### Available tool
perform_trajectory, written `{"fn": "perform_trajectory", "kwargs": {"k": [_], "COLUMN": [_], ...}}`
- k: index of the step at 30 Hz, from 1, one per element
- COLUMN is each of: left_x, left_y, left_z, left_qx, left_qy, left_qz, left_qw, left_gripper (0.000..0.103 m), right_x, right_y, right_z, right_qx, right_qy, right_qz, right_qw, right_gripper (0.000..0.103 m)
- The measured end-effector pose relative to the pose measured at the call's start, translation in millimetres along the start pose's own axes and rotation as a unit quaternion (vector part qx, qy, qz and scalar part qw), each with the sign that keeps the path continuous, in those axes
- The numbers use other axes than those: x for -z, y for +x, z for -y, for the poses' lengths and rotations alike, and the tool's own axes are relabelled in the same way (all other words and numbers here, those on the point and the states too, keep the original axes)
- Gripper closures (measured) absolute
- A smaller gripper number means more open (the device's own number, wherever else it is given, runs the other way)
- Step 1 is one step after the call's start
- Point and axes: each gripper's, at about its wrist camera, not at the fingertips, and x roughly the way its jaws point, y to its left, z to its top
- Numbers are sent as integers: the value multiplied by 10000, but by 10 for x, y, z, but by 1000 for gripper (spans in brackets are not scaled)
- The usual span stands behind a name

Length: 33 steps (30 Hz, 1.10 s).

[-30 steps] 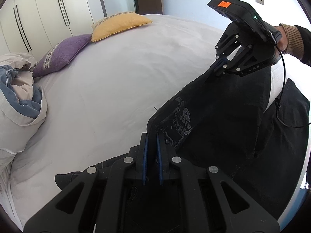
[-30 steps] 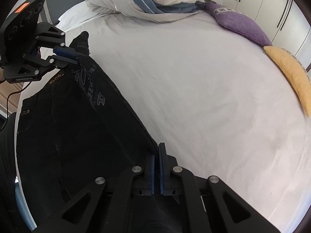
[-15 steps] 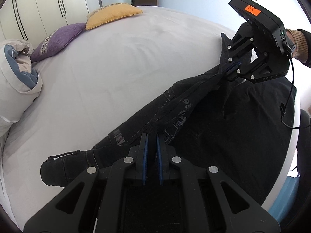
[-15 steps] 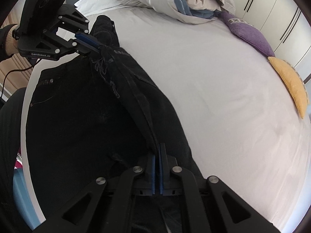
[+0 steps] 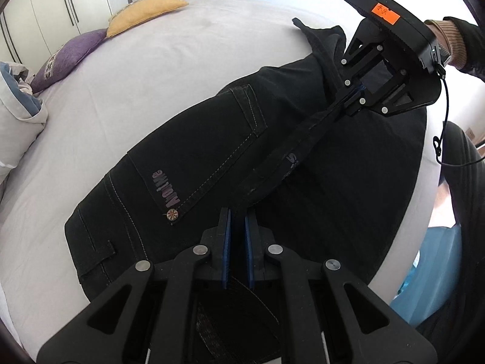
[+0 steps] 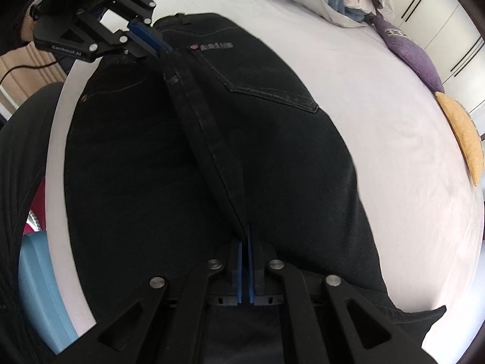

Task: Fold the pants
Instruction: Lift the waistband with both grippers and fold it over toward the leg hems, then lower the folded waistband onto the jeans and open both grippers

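Black pants lie on the white bed, one half laid over the other with a back pocket and a brand label facing up. My left gripper is shut on the pants' edge at the waist end; the right wrist view shows it at the top left. My right gripper is shut on the same edge farther along, and appears at the upper right of the left wrist view. A taut strip of black fabric runs between the two grippers, just above the rest of the pants.
A yellow pillow, a purple pillow and a bunched duvet lie at the far side of the bed. Beside the bed's near edge are a light blue object and a person's dark-clothed legs. White wardrobe doors stand behind.
Both grippers have carried the held edge across and down towards the bed's near side. The lifted half has turned over onto the other half, so the back pocket now faces up.
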Motion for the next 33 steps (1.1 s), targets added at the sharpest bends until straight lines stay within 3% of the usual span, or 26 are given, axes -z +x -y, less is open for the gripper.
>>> {"fn": "perform_trajectory", "kwargs": {"k": [10, 14, 21, 33], "left_x": [505, 656, 695, 801], "left_y": [-182, -232, -275, -289], "left_z": [425, 536, 569, 657], "left_qx": [-112, -163, -46, 25], "left_qy": [311, 510, 570, 742], "left_qz": [-258, -311, -313, -403], "left_qw": [9991, 9981, 9979, 9964], "left_gripper": [96, 96, 96, 96], "right_x": [93, 106, 143, 157], "right_y": [76, 51, -18, -25], "right_z": [-576, -620, -937, -1119], "right_qx": [114, 141, 369, 542], "right_qy": [-314, -182, -429, -442], "right_qz": [-182, -152, -188, -256], "right_qw": [9993, 9996, 9982, 9972], "right_gripper": [99, 99, 99, 99]}}
